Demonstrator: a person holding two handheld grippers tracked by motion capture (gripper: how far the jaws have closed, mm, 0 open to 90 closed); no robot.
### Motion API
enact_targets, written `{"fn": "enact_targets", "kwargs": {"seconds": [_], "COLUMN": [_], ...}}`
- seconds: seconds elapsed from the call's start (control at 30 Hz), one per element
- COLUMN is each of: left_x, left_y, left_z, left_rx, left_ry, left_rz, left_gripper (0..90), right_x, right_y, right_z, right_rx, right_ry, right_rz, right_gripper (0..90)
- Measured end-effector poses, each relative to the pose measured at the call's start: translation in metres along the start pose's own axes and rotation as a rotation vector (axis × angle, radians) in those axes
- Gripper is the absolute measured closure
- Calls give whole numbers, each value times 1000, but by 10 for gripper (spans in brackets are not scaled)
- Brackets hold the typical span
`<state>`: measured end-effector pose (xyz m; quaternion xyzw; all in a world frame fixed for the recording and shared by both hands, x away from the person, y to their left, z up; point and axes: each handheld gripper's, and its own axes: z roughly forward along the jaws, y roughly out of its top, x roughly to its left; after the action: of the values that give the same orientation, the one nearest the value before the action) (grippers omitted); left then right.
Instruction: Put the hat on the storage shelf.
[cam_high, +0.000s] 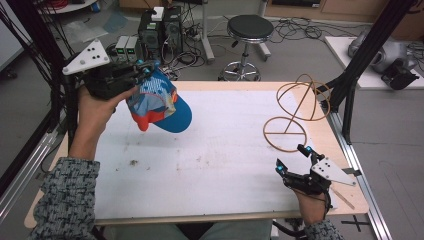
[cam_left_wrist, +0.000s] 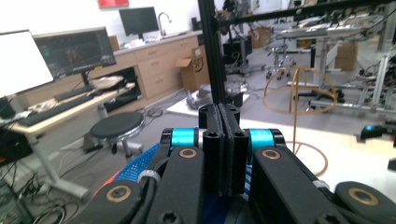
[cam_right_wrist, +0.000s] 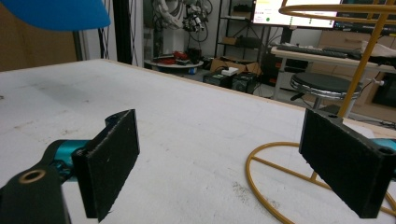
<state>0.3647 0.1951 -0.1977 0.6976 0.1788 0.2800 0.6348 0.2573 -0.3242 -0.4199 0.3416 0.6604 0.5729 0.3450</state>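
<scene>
A blue cap (cam_high: 159, 104) with an orange and patterned crown hangs in the air above the table's far left. My left gripper (cam_high: 145, 67) is shut on its top edge and holds it up; in the left gripper view the jaws press together with blue fabric (cam_left_wrist: 140, 163) below them. A yellow wire stand (cam_high: 295, 111), a round base with a hoop-shaped top, sits at the far right of the table, and its ring base (cam_right_wrist: 280, 186) lies just ahead of my right gripper. My right gripper (cam_high: 292, 157) rests open near the front right corner, nothing between its jaws.
The white table top (cam_high: 210, 150) has a few dirt specks near its middle. A black frame post (cam_high: 350, 95) stands at the right edge. Behind the table are a round stool (cam_high: 249, 30), computer cases (cam_high: 160, 30) and cables on the floor.
</scene>
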Motion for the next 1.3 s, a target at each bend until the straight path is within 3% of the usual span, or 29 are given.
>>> {"fn": "enact_targets", "kwargs": {"seconds": [0.37,0.7,1.3], "left_x": [2,-5,-38], "left_y": [32,58,103], "left_z": [33,60,127], "left_rx": [-27,-56,-67], "left_ry": [-36,-61,-172], "left_rz": [24,42,110], "left_gripper": [879,879,879], "right_x": [-2,-2,0], "right_y": [-3,-4,-5], "right_z": [1,3,5], "right_rx": [27,47,57], "right_ry": [11,28,54], "right_rz": [0,8,10], "right_gripper": [114,114,115]}}
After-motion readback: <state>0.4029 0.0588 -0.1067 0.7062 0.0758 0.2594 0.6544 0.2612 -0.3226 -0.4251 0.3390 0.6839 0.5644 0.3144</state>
